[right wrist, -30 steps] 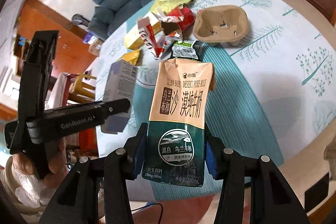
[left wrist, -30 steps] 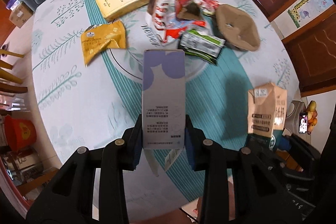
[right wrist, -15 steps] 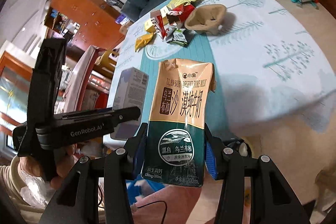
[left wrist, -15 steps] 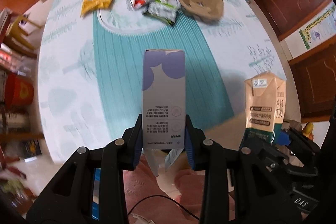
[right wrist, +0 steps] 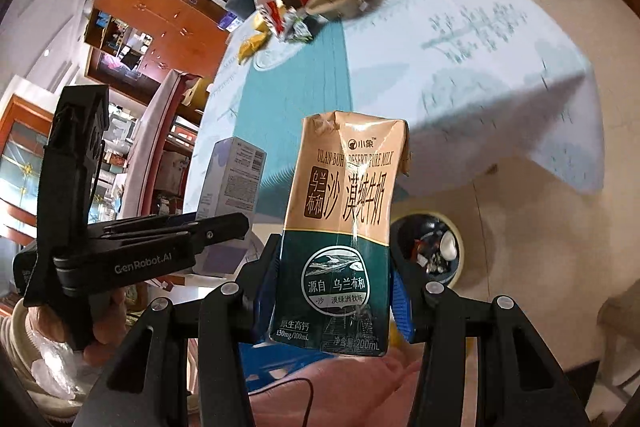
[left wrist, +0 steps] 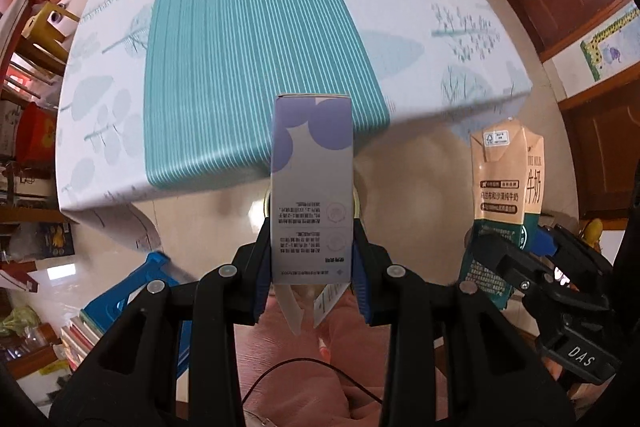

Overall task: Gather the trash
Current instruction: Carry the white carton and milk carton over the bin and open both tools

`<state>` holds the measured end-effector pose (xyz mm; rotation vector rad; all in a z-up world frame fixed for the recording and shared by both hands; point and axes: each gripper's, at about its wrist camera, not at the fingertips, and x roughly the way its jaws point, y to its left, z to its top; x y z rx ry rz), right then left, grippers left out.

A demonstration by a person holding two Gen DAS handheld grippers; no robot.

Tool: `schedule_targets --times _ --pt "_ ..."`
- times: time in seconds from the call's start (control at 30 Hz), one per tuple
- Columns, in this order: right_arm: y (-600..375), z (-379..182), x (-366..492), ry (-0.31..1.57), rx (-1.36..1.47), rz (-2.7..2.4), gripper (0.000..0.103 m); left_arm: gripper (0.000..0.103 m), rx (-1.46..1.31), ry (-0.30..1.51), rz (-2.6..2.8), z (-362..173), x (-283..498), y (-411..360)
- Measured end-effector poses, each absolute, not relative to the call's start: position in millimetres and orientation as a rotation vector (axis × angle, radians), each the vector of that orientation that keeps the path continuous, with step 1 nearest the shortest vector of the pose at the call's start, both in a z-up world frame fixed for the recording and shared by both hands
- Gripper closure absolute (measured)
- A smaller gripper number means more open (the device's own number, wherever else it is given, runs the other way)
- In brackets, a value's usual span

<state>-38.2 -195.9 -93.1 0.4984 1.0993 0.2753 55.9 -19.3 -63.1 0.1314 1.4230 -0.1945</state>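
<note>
Left wrist view: the left gripper (left wrist: pixel 312 279), part open, clamps a purple-grey box (left wrist: pixel 312 187) past the bench (left wrist: pixel 256 47) edge. Right wrist view: the right gripper (right wrist: pixel 332 291), wider, clamps a milk carton (right wrist: pixel 344 227) just beside a floor bin (right wrist: pixel 452 231) holding scraps.

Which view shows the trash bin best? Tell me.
The right wrist view: the trash bin sits on the floor beside the milk carton, its rim and contents visible. In the left wrist view only slivers of rim show behind the purple box.
</note>
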Motion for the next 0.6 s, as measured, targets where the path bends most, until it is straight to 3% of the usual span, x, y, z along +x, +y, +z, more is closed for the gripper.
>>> schedule_targets --times 0.6 --pt "-193 -203 -53 1.192 0.533 0.147 0.055 0.072 0.185 1.491 -0.265 -148 16 -30"
